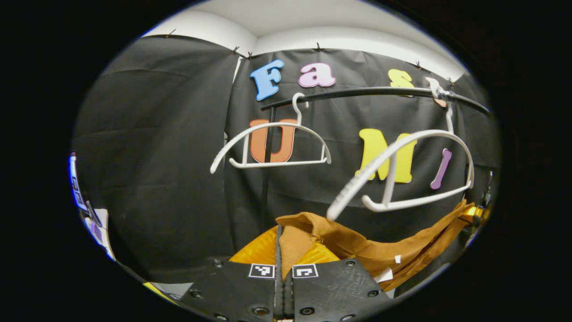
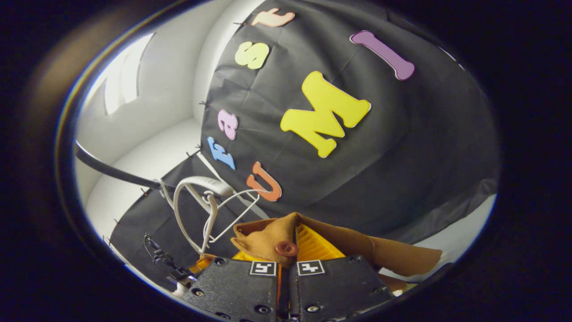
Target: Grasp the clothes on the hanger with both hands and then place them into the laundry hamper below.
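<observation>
A brown garment hangs slack below the rail, off the hangers, stretched between both grippers. In the left gripper view my left gripper is shut on one folded edge of it, and the cloth runs right to the other gripper at the frame's edge. In the right gripper view my right gripper is shut on a corner of the garment with a button; more cloth trails off to the right. Two bare white hangers hang on the black rail, the right one tilted.
The black cloth wall stands close behind the rail. The hangers and rail lie left of the right gripper. The white ceiling is above. Some papers show at the far left.
</observation>
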